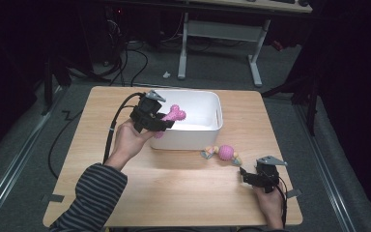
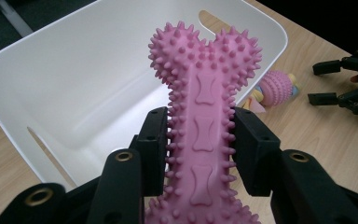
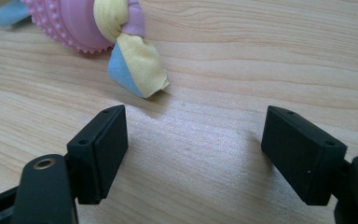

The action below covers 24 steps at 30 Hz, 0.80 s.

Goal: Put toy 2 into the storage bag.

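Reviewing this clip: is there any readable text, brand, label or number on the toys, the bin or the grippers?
None: no readable text anywhere.
Pink spiked bone toy: raised bone shapes only, no letters.
White bin: plain.
Pink ball toy with cloth knots: unmarked.
Left gripper and right gripper: bare black pads.

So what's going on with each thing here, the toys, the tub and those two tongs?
Pink spiky bone toy: clamped at its shaft, held in the air over the tub.
White tub: upright on the table, nothing visible inside.
Pink ball toy with cloth knots: lying loose on the table, untouched.
Left tongs: shut on the bone.
Right tongs: open, nothing held, low over the table.
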Each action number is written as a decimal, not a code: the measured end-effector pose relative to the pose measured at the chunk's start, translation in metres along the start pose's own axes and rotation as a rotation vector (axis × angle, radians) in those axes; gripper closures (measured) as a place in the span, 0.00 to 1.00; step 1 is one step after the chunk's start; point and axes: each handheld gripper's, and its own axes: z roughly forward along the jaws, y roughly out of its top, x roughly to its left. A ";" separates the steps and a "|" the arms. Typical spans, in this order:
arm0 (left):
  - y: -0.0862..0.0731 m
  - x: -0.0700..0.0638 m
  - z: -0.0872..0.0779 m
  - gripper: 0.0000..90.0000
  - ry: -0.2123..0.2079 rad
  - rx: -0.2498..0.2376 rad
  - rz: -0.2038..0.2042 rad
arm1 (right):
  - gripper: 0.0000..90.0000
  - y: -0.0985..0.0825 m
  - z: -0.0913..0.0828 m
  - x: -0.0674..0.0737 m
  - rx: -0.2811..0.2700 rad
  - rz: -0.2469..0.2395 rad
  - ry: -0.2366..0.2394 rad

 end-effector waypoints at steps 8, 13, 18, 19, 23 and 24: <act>0.009 0.003 0.010 0.65 0.004 0.004 -0.002 | 0.25 0.000 0.000 0.000 0.000 0.000 0.000; 0.013 0.003 0.018 0.65 0.018 0.023 0.007 | 0.25 0.000 0.000 0.000 0.000 0.000 0.000; 0.018 0.004 0.026 0.65 0.010 0.024 0.002 | 0.25 0.000 0.000 0.000 0.000 0.000 0.000; 0.019 0.004 0.027 0.65 0.010 0.023 0.003 | 0.25 0.000 0.000 0.000 0.000 -0.001 0.000; 0.023 0.006 0.033 0.65 0.011 0.029 0.022 | 0.25 0.000 0.000 0.000 0.000 0.000 0.000; 0.023 0.007 0.035 0.65 0.007 0.021 0.018 | 0.25 0.000 0.000 0.001 0.000 0.000 0.000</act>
